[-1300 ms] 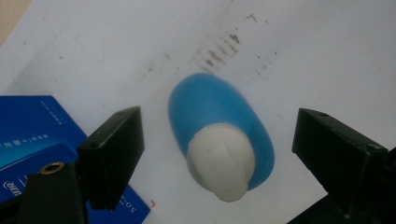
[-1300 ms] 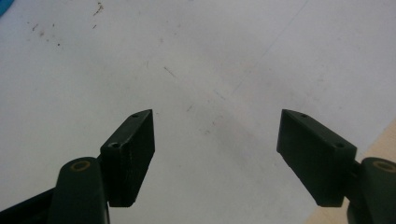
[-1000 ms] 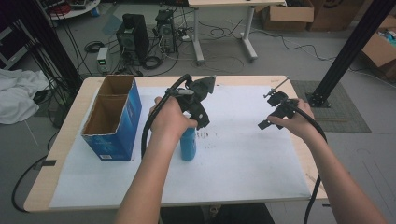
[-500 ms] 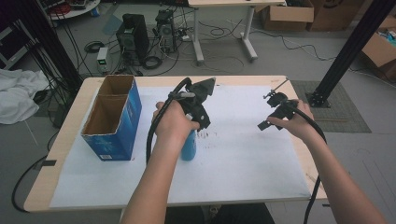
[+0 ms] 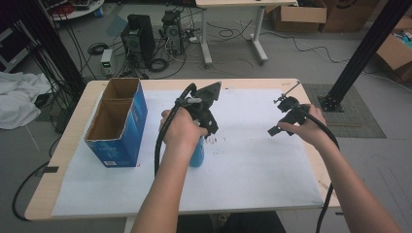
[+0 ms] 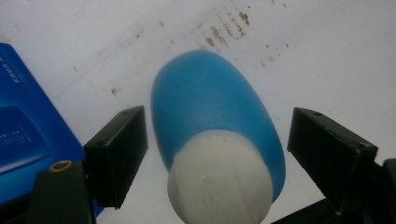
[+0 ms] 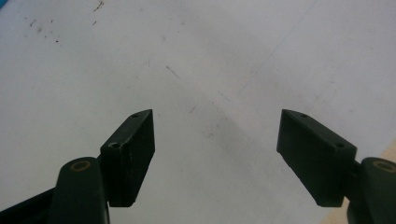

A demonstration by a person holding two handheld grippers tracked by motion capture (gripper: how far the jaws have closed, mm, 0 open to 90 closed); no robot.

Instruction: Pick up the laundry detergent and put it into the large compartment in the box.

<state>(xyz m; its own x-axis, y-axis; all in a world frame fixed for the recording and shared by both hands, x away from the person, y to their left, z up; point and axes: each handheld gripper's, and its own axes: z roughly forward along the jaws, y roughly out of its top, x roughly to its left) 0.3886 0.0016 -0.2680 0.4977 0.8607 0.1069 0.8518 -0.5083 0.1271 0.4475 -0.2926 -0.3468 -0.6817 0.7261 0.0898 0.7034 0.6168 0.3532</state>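
A blue bottle (image 5: 197,156) with a white cap (image 6: 219,179) stands upright on the white paper near the table's middle. My left gripper (image 6: 217,140) points down over it with one jaw on each side of the bottle's body. The jaws have just been closing, and a thin gap still shows on both sides, so the pads do not press. In the high view the left gripper (image 5: 198,140) sits under the person's left hand. My right gripper (image 7: 215,140) is held open above bare paper, and in the high view the right gripper (image 5: 278,127) hovers to the right.
A tall blue cardboard box (image 5: 119,124), open at the top, stands at the table's left, close to the bottle. White paper (image 5: 252,165) covers most of the wooden table. Beyond the table are computer towers, cables, a second desk and a black post at the right.
The left hand has sunk slightly over the bottle, hiding more of it. The right hand has kept still.
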